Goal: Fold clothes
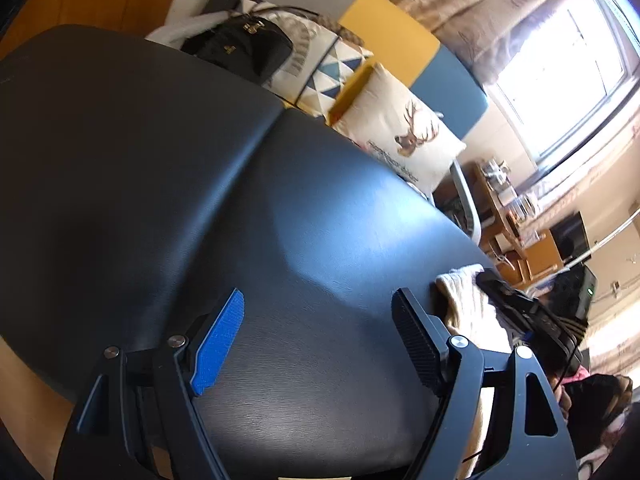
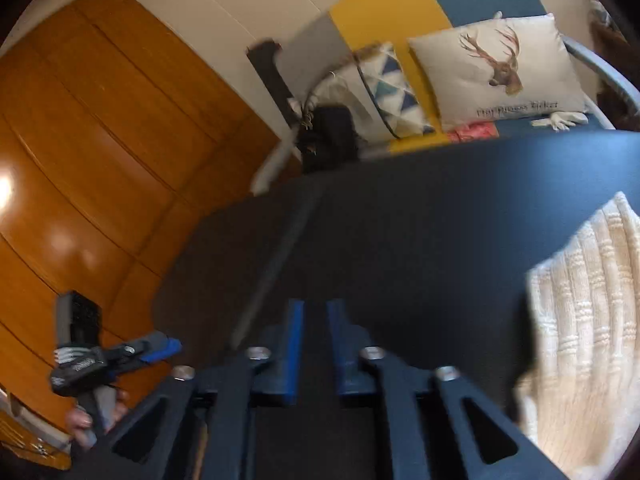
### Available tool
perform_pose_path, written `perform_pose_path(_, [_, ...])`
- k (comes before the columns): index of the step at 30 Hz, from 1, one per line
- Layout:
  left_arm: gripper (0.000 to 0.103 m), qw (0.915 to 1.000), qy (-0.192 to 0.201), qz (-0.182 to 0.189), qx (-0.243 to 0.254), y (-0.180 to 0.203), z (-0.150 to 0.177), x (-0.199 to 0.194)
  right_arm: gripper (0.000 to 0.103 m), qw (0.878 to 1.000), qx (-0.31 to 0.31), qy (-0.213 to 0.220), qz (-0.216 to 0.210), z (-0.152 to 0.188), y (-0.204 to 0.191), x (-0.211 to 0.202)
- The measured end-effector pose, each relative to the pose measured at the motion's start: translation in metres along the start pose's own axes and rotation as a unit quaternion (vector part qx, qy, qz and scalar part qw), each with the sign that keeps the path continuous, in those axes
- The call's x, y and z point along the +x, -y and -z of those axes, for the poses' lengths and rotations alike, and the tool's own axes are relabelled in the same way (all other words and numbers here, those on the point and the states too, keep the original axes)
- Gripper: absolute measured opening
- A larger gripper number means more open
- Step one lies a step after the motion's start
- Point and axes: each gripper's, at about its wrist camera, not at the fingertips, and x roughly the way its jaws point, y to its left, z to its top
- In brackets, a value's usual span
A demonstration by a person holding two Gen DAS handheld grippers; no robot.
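Note:
A cream knitted garment (image 2: 580, 320) lies bunched at the right end of the black table (image 2: 400, 220). In the left wrist view it is a small heap (image 1: 464, 304) just right of my left gripper (image 1: 320, 296). That gripper is open wide over bare tabletop (image 1: 200, 200), with nothing between its fingers. My right gripper (image 2: 315, 304) hovers over the table left of the garment, its blue pads (image 2: 294, 344) drawn together to a narrow slit and holding nothing. From the left wrist view, the right gripper's black body (image 1: 520, 312) sits over the garment's far edge.
A sofa behind the table holds a deer cushion (image 2: 496, 68), a triangle-patterned cushion (image 2: 392, 88) and a black bag (image 1: 240, 46). Orange wooden cabinet doors (image 2: 100, 140) stand at the left. A hand (image 2: 80, 420) holds the left gripper. A bright window (image 1: 560, 72) and cluttered desk (image 1: 508, 208) lie far right.

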Motion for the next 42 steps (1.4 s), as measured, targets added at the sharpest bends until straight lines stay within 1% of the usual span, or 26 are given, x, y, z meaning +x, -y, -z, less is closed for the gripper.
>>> perform_pose_path(1, [0.079,1.0,0.0,-0.002,-0.001,-0.004,0.0,-0.001,0.029,0.999,-0.014,0.014,0.037,0.003,0.002,-0.011])
perform_pose_path(2, [0.079,1.0,0.0,-0.005,-0.001,-0.007,0.0,-0.002,0.035,0.996,-0.027,0.023,0.081,0.006,0.006,-0.023])
perform_pose_path(4, [0.079,0.9999,-0.005,-0.01,-0.004,-0.011,0.001,0.001,0.041,0.987,-0.034,0.019,0.155,0.015,0.029,-0.041])
perform_pose_path(5, [0.079,0.9999,-0.007,-0.012,-0.006,-0.013,0.001,0.003,0.045,0.984,-0.024,0.011,0.176,0.02,0.046,-0.047])
perform_pose_path(7, [0.079,0.9998,-0.011,-0.006,-0.012,-0.012,0.002,0.006,0.051,0.98,0.017,-0.007,0.197,0.028,0.086,-0.054])
perform_pose_path(9, [0.079,0.9998,-0.013,0.001,-0.015,-0.01,0.002,0.007,0.052,0.977,0.056,-0.029,0.205,0.03,0.119,-0.052])
perform_pose_path(11, [0.079,0.9999,-0.012,0.005,-0.01,-0.004,0.002,0.007,0.052,0.97,0.096,-0.052,0.216,0.036,0.145,-0.048])
perform_pose_path(13, [0.079,0.9999,-0.013,0.004,-0.002,0.0,0.002,0.008,0.053,0.968,0.134,-0.074,0.2,0.04,0.162,-0.04])
perform_pose_path(14, [0.079,0.9999,-0.014,0.002,0.002,0.002,0.002,0.009,0.052,0.967,0.149,-0.076,0.194,0.042,0.169,-0.037])
perform_pose_path(15, [0.079,0.9999,-0.015,0.001,0.005,0.003,0.001,0.01,0.049,0.967,0.157,-0.066,0.188,0.043,0.17,-0.038])
perform_pose_path(16, [0.079,0.9999,-0.016,0.001,0.005,0.004,0.001,0.01,0.033,0.97,0.161,-0.051,0.177,0.043,0.17,-0.041])
perform_pose_path(17, [0.079,0.9999,-0.016,0.0,0.006,0.004,0.001,0.01,0.02,0.971,0.165,-0.036,0.167,0.042,0.169,-0.045])
perform_pose_path(18, [0.079,0.9998,-0.016,-0.001,0.006,0.005,0.001,0.01,0.017,0.974,0.167,-0.02,0.151,0.039,0.165,-0.048])
perform_pose_path(19, [0.079,0.9999,-0.014,-0.002,0.007,0.005,0.0,0.009,0.005,0.977,0.166,-0.005,0.132,0.034,0.16,-0.051])
perform_pose_path(21, [0.079,0.9999,-0.012,-0.005,0.008,0.005,-0.001,0.007,0.005,0.981,0.165,0.034,0.098,0.023,0.148,-0.058])
perform_pose_path(24, [0.079,0.9999,-0.007,-0.007,0.004,0.005,-0.002,0.006,0.005,0.983,0.172,0.064,0.017,0.0,0.123,-0.052])
perform_pose_path(25, [0.079,0.9999,-0.007,-0.007,0.003,0.005,-0.003,0.006,0.005,0.984,0.166,0.059,-0.005,-0.008,0.111,-0.045])
perform_pose_path(26, [0.079,1.0,-0.006,-0.006,0.002,0.005,-0.003,0.006,0.006,0.987,0.153,0.045,-0.023,-0.017,0.097,-0.034])
perform_pose_path(28, [0.079,1.0,-0.007,-0.005,0.0,0.006,-0.003,0.006,0.006,0.992,0.121,0.019,-0.037,-0.03,0.067,-0.001])
perform_pose_path(29, [0.079,1.0,-0.005,-0.003,0.0,0.007,-0.003,0.005,0.013,0.994,0.103,0.007,-0.042,-0.036,0.052,0.016])
perform_pose_path(31, [0.079,1.0,-0.004,-0.001,0.002,0.009,-0.004,0.002,0.031,0.992,0.091,-0.028,-0.079,-0.037,0.026,0.05])
perform_pose_path(32, [0.079,1.0,-0.003,0.001,0.004,0.01,-0.005,0.0,0.031,0.991,0.085,-0.04,-0.09,-0.033,0.017,0.058])
perform_pose_path(34, [0.079,0.9999,0.003,-0.002,0.015,0.012,-0.006,-0.004,0.032,0.991,0.073,-0.053,-0.099,-0.023,0.003,0.064])
perform_pose_path(35, [0.079,0.9998,0.006,-0.003,0.021,0.013,-0.006,-0.006,0.032,0.992,0.072,-0.051,-0.091,-0.017,0.005,0.056])
perform_pose_path(39, [0.079,0.9995,0.005,-0.007,0.03,0.013,-0.007,-0.004,0.034,0.996,0.085,-0.024,-0.022,0.005,0.041,-0.008])
perform_pose_path(42, [0.079,0.9995,0.0,-0.001,0.031,0.013,-0.008,0.001,0.036,0.995,0.094,-0.003,0.03,0.022,0.069,-0.056])
